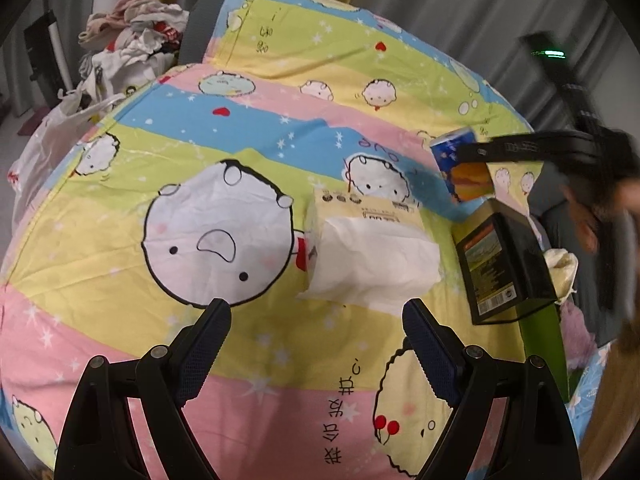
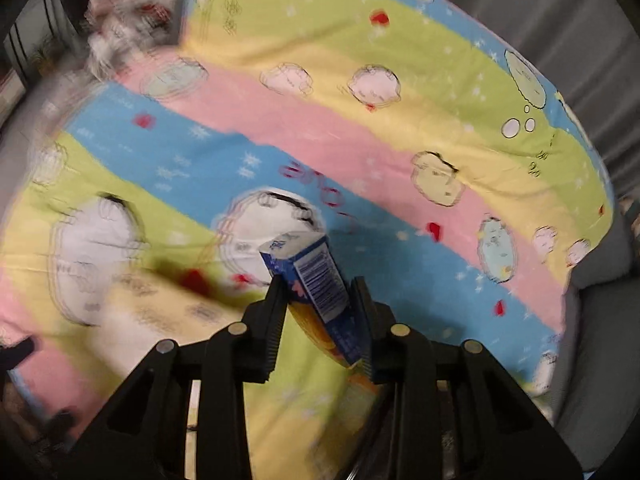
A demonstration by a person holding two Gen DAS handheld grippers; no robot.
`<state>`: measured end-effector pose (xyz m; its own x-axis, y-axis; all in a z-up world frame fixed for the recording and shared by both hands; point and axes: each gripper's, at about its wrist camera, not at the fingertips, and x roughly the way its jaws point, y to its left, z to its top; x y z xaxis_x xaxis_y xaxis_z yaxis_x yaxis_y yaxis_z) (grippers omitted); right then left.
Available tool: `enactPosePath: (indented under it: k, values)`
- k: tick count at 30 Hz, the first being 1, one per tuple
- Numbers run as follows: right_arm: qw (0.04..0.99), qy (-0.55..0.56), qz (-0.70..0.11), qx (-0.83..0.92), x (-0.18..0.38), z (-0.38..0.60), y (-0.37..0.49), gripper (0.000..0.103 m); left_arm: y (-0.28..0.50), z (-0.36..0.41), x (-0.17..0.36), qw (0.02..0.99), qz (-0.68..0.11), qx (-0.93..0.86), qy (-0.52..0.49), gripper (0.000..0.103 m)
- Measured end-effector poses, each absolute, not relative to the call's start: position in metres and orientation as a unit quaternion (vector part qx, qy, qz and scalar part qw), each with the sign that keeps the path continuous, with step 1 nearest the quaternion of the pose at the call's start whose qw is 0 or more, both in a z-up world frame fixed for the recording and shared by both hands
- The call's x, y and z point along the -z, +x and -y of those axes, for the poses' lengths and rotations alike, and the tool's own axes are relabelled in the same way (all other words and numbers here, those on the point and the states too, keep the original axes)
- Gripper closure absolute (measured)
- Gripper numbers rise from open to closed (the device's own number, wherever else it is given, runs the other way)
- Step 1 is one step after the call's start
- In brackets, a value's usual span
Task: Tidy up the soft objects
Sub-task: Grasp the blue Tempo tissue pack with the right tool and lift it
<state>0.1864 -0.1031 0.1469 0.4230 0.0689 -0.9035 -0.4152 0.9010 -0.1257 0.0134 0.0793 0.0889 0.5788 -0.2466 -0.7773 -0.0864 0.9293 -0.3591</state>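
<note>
1. My right gripper (image 2: 320,292) is clamped on a small blue-and-orange cardboard carton (image 2: 316,280), its 2 fingers pressing the long side faces; the carton tilts up away from me, held above the striped cartoon-print bed quilt (image 2: 400,152), toward its right edge.
2. My left gripper (image 1: 316,312) stands wide apart with nothing between its fingers, hovering over the quilt near its front edge.
3. Just beyond it lies a soft pack of white paper tissues in a yellow printed wrapper (image 1: 372,248), near the middle of the quilt.
4. I judge the tissue pack light and squashy: it will cave under pressure and loose sheets could tear, so I would pinch across its wrapped middle, not the exposed white tissue.
5. The carton looks light and fairly stiff, yet its glossy faces may slip; a firm squeeze could dent it.
6. A dark rectangular box with a printed label and barcode (image 1: 500,264) stands at the quilt's right edge, near the tissue pack.
</note>
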Motion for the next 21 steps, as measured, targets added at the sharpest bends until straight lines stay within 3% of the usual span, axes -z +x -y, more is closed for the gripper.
enactPosePath:
  k: [5,16,21]
  values:
    - [0.830,-0.071,-0.506,-0.224,-0.165,0.109,0.098,0.071,0.004,-0.085,-0.096,0.875,-0.446,0.040,-0.186,0.015]
    - [0.768,0.083,-0.595,-0.223,-0.061,0.159,0.001,0.070,-0.006,-0.075,-0.104,0.878,-0.445,0.068,-0.162,0.015]
    - [0.793,0.103,-0.576,-0.166,-0.039,0.165,0.004,0.069,-0.010,-0.061,-0.098,0.874,-0.457,0.077,-0.149,0.015]
